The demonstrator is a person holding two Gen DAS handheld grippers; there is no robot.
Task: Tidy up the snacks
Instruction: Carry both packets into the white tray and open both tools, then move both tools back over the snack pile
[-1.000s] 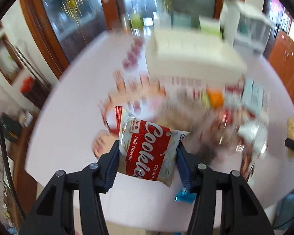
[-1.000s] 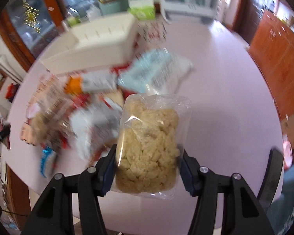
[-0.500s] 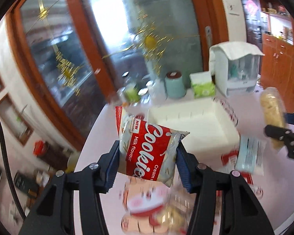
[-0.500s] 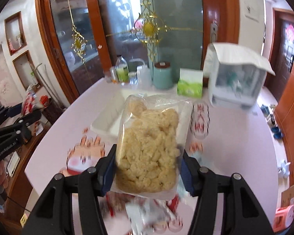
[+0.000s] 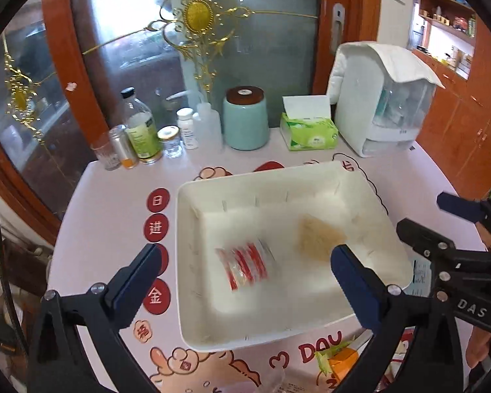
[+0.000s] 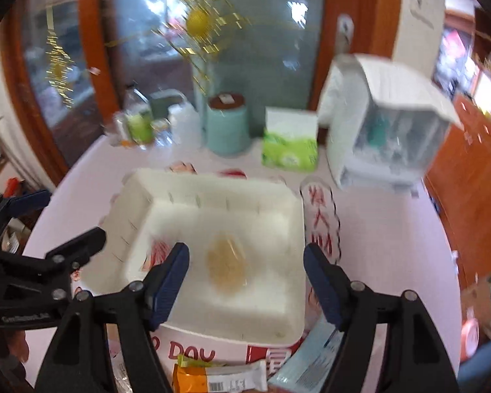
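A white bin [image 5: 389, 222] [image 6: 291, 311] stands in the middle of the pink table. Inside it lie a red-and-white cookie packet [image 5: 245, 263] [image 6: 157, 252] on the left and a clear bag of yellowish snacks [image 5: 317, 234] [image 6: 226, 262] on the right, both blurred. My left gripper [image 5: 245, 270] is open and empty above the bin's left part. My right gripper [image 6: 247, 271] is open and empty above the bin; it also shows in the left wrist view [image 5: 442, 226] at the right.
Loose snack packets lie in front of the bin: an orange one [image 6: 199, 376] [image 5: 340, 360] and a pale blue one [image 6: 304, 360]. Behind the bin stand bottles [image 5: 140, 127], a teal jar [image 5: 245, 118], a green tissue box [image 5: 307, 127] and a white appliance [image 5: 383, 98].
Both grippers opened over the bin and let go of their packets. The cookie packet and the snack bag now lie in the bin.
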